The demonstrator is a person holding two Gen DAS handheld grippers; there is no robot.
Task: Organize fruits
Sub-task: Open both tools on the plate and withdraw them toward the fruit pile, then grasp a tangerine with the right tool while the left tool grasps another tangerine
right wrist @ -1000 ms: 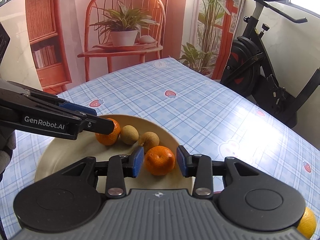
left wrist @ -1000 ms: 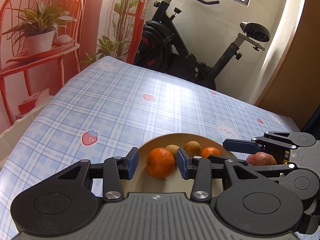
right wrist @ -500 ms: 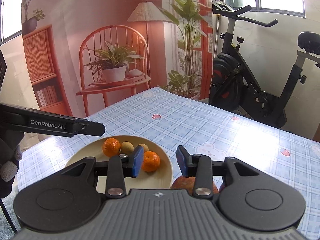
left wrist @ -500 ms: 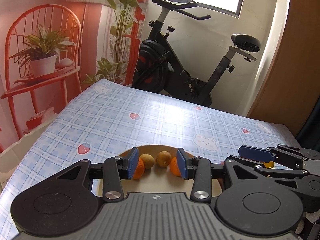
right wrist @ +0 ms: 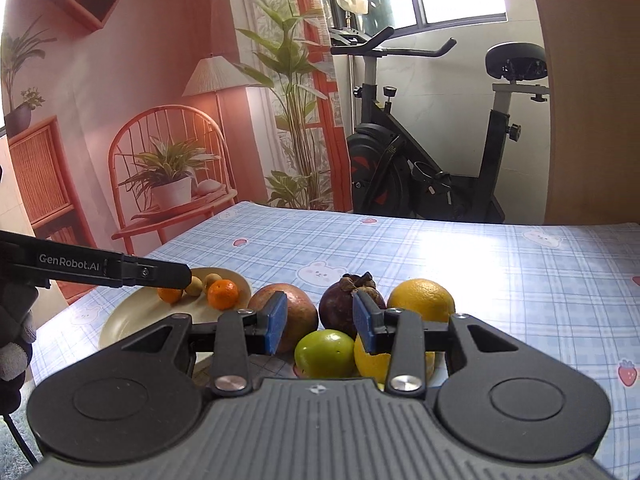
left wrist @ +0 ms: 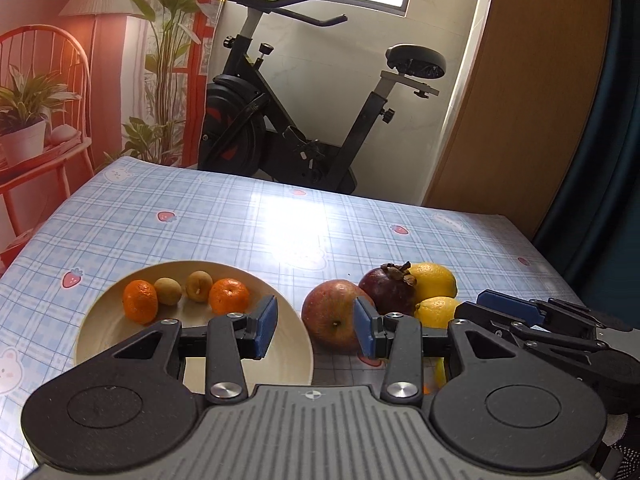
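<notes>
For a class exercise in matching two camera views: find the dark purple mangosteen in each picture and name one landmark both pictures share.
Left wrist view: the mangosteen sits right of centre, behind the red apple and left of a lemon.
Right wrist view: the mangosteen sits near the centre, just beyond the gripper's blue pads.
Shared landmark: the cream plate of small fruit to the left.
</notes>
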